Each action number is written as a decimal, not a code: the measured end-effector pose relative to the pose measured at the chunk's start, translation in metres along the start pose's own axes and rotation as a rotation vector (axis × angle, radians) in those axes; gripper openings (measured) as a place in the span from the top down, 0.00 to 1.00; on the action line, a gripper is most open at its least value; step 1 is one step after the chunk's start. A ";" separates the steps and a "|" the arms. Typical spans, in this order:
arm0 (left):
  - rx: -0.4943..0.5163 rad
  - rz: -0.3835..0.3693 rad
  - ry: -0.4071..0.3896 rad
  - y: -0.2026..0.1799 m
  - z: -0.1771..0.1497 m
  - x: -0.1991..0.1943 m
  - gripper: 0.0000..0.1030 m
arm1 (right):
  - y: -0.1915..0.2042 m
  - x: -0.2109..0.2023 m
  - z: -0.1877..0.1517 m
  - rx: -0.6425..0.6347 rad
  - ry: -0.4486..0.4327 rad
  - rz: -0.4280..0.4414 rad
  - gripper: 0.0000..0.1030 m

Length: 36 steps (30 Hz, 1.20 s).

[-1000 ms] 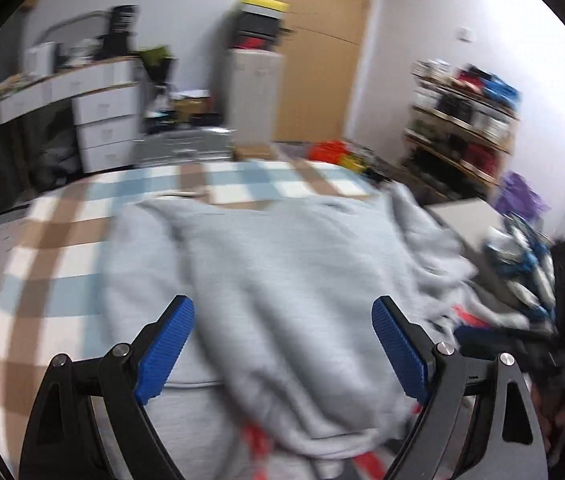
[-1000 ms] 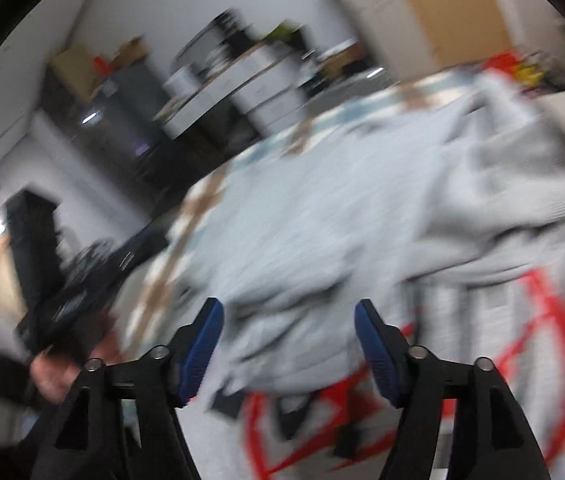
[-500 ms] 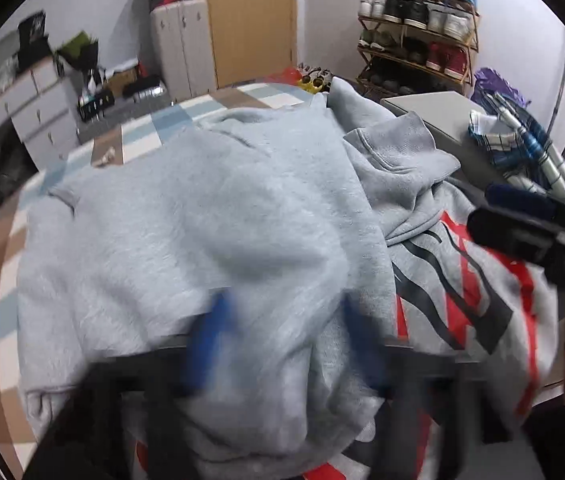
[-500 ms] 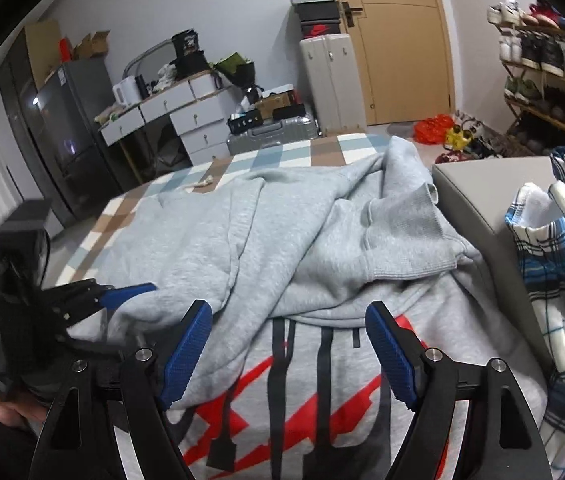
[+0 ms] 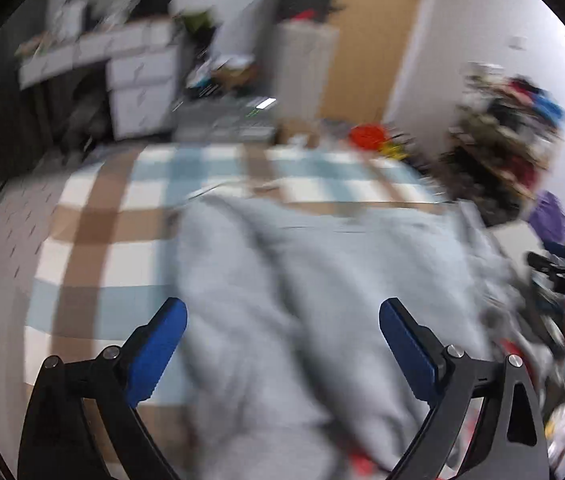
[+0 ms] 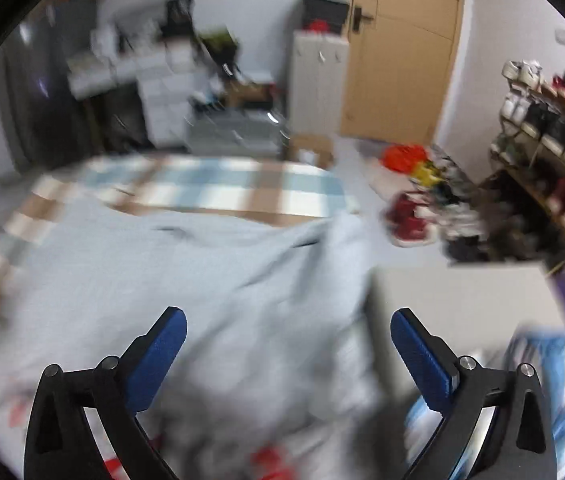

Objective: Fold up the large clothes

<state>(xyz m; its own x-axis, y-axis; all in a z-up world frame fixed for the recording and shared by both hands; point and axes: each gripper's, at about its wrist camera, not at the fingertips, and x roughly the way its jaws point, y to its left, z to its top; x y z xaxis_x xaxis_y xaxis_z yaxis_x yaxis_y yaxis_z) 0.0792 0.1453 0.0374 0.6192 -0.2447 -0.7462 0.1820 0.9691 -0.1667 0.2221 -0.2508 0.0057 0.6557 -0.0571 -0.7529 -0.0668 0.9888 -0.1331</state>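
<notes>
The grey sweatshirt (image 5: 314, 300) is soft, limp and bulky, so it will likely sag and bunch unless gripped at a hem, cuff or shoulder seam, one edge per gripper. It lies rumpled across the checked bed cover (image 5: 130, 200), pale grey fleece with red print showing at its near edge. Both the left gripper (image 5: 282, 344) and right gripper (image 6: 288, 348) hover over it, jaws opening wide, nothing clamped.
</notes>
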 end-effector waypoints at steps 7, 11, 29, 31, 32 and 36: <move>-0.175 -0.094 0.175 0.059 0.042 0.082 0.08 | -0.024 0.115 0.056 -0.007 0.231 -0.035 0.06; -0.163 -0.158 0.298 0.061 0.046 0.126 0.09 | -0.034 0.154 0.061 -0.003 0.350 -0.048 0.14; -0.055 -0.097 0.305 0.047 0.034 0.140 0.88 | -0.001 0.155 0.046 -0.141 0.304 0.091 0.88; -0.002 -0.042 0.289 0.037 0.038 0.145 0.88 | -0.002 0.159 0.052 -0.108 0.278 0.087 0.89; 0.026 -0.018 0.282 0.031 0.039 0.147 0.88 | -0.002 0.161 0.056 -0.092 0.258 0.094 0.89; 0.117 0.051 0.264 0.029 0.052 0.161 0.88 | 0.003 0.177 0.077 -0.079 0.236 0.074 0.90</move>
<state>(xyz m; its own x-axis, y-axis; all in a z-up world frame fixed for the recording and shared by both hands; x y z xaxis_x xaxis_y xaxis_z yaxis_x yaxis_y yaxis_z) 0.2237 0.1322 -0.0540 0.4123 -0.1637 -0.8962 0.2517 0.9659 -0.0606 0.3960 -0.2471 -0.0780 0.4536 -0.0247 -0.8908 -0.1723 0.9783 -0.1149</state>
